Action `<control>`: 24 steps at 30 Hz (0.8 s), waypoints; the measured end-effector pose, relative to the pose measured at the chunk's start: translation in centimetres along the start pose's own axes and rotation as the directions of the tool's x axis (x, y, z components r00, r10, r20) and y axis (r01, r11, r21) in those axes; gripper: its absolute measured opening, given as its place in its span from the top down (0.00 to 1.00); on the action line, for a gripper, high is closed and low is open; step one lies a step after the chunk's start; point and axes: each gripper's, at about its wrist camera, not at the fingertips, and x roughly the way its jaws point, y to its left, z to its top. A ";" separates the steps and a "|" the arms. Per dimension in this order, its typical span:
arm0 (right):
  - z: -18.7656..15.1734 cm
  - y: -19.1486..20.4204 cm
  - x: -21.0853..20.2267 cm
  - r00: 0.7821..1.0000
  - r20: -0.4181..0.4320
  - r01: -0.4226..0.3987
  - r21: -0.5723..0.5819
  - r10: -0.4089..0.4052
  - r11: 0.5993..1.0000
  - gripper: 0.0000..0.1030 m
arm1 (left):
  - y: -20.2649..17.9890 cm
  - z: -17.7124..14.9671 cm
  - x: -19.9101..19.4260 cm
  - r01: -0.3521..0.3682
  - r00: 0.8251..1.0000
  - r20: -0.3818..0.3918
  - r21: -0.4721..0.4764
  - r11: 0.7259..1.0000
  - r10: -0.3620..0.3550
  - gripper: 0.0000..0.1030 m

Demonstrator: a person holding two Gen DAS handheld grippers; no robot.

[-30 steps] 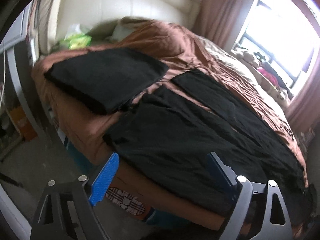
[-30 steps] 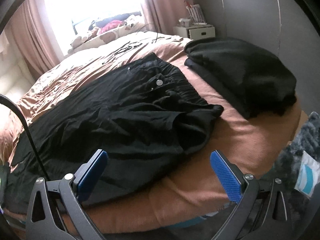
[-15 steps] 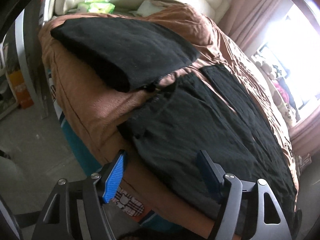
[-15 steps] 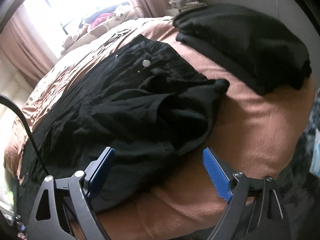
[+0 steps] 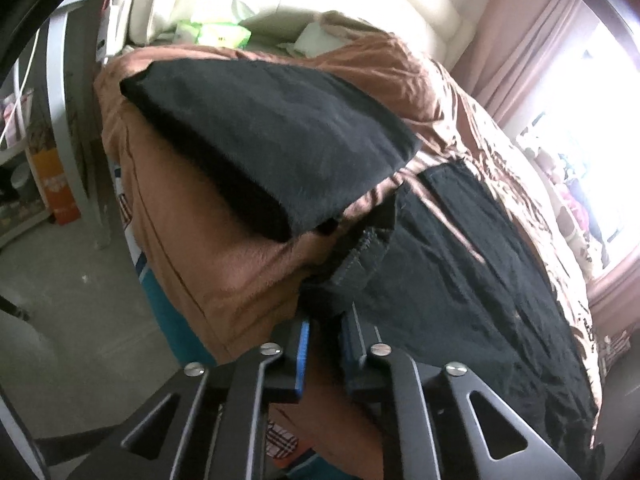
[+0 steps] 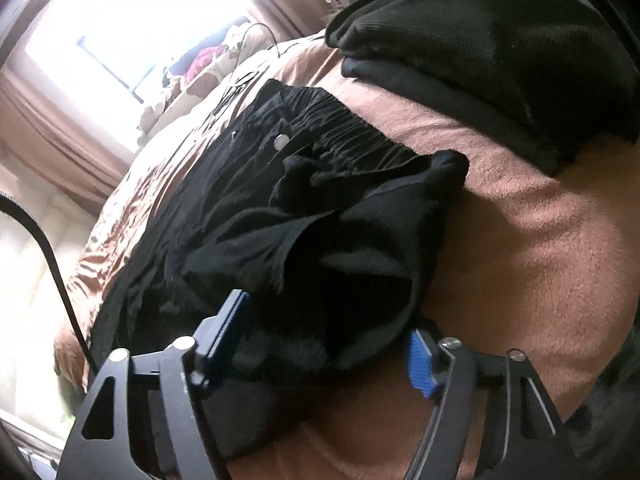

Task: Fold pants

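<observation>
pants: black cotton pants [image 5: 460, 272] lie flat on my brown-blanketed bed [image 5: 224, 272]
left gripper [image 5: 324, 340]: my jaws closing, pinching the hem corner
right gripper [image 6: 328, 328]: my jaws closing, waistband bunch between, pads not pressing

My left hand-held gripper [image 5: 324, 344]: tilted downward, jaws closing, nearly together, apparently pinching dark cloth, though blur obscures contact. My right hand-held gripper [image 6: 332, 340]: tilted downward, jaws closing, cloth between them.
</observation>
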 end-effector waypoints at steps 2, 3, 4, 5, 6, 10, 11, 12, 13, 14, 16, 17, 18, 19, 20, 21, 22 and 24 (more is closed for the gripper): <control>0.2 -0.8 0.3 1.000 -0.003 -0.010 0.012 0.010 1.000 0.45 | -0.3 0.4 -0.5 0.009 1.000 0.011 -0.001 1.000 -0.009 0.90; 0.4 -1.3 0.2 1.000 -0.008 -0.023 0.019 0.023 1.000 0.54 | -0.5 0.7 -0.8 0.012 1.000 0.016 0.000 1.000 -0.012 0.91; 0.5 -1.8 0.1 0.999 -0.010 -0.032 0.024 0.032 0.999 0.58 | -0.8 0.9 -1.0 0.015 1.000 0.021 0.002 1.000 -0.015 0.91; 0.5 -1.9 0.1 0.999 -0.012 -0.041 0.032 0.041 0.999 0.69 | -1.0 1.0 -1.2 0.018 1.000 0.026 0.003 1.000 -0.018 0.92; 0.5 -2.4 -0.3 0.998 -0.010 -0.055 0.045 0.055 0.998 0.83 | -1.3 1.3 -1.7 0.026 0.999 0.036 0.004 1.000 -0.026 0.92; 0.5 -3.3 -1.9 0.998 0.027 -0.064 0.065 0.062 0.996 0.98 | -2.2 2.0 -3.3 0.050 0.996 0.076 0.009 0.999 -0.050 0.93; 0.2 -3.5 -2.5 0.997 0.035 -0.078 0.068 0.076 0.995 0.98 | -2.3 2.2 -3.6 0.054 0.995 0.084 0.008 0.999 -0.054 0.93; 0.0 -3.5 -3.0 0.996 0.040 -0.080 0.059 0.078 0.995 0.99 | -2.4 2.4 -4.1 0.060 0.994 0.094 0.004 0.998 -0.061 0.93; -0.2 -3.5 -3.6 0.996 0.048 -0.082 0.044 0.080 0.996 0.99 | -2.5 2.5 -4.4 0.065 0.993 0.100 0.002 0.998 -0.065 0.93; -0.2 -3.2 -3.7 0.995 0.054 -0.083 0.039 0.081 0.996 0.99 | -2.7 2.8 -4.8 0.070 0.991 0.110 0.001 0.998 -0.070 0.94; -0.4 -3.0 -4.3 0.994 0.068 -0.091 0.040 0.089 0.995 0.99 | -3.0 3.3 -5.6 0.078 0.989 0.127 0.004 0.997 -0.078 0.94; -0.3 -2.7 -4.3 0.993 0.075 -0.094 0.041 0.091 0.995 0.99 | -3.3 3.6 -6.0 0.083 0.987 0.135 0.007 0.997 -0.083 0.94; -0.2 -2.5 -4.5 0.992 0.084 -0.101 0.040 0.098 0.994 0.99 | -3.6 3.9 -6.3 0.089 0.986 0.142 0.010 0.996 -0.090 0.94; 0.0 -2.3 -4.5 0.990 0.090 -0.111 0.039 0.107 0.993 0.99 | -3.9 4.3 -6.6 0.098 0.984 0.148 0.016 0.995 -0.100 0.94; 0.3 -2.1 -4.7 0.988 0.095 -0.122 0.036 0.118 0.992 0.99 | -4.4 4.8 -6.9 0.104 0.982 0.154 0.030 0.994 -0.107 0.94; 0.5 -1.6 -4.7 0.987 0.096 -0.129 0.034 0.126 0.991 0.99 | -4.8 5.2 -7.1 0.104 0.981 0.159 0.039 0.994 -0.109 0.94; 0.8 -1.5 -4.8 0.987 0.095 -0.136 0.031 0.133 0.990 0.99 | -5.2 5.6 -7.2 0.106 0.980 0.165 0.047 0.993 -0.112 0.94; 1.3 -1.2 -4.8 0.985 0.100 -0.145 0.024 0.142 0.989 0.99 | -6.1 6.5 -7.4 0.113 0.977 0.174 0.061 0.992 -0.122 0.94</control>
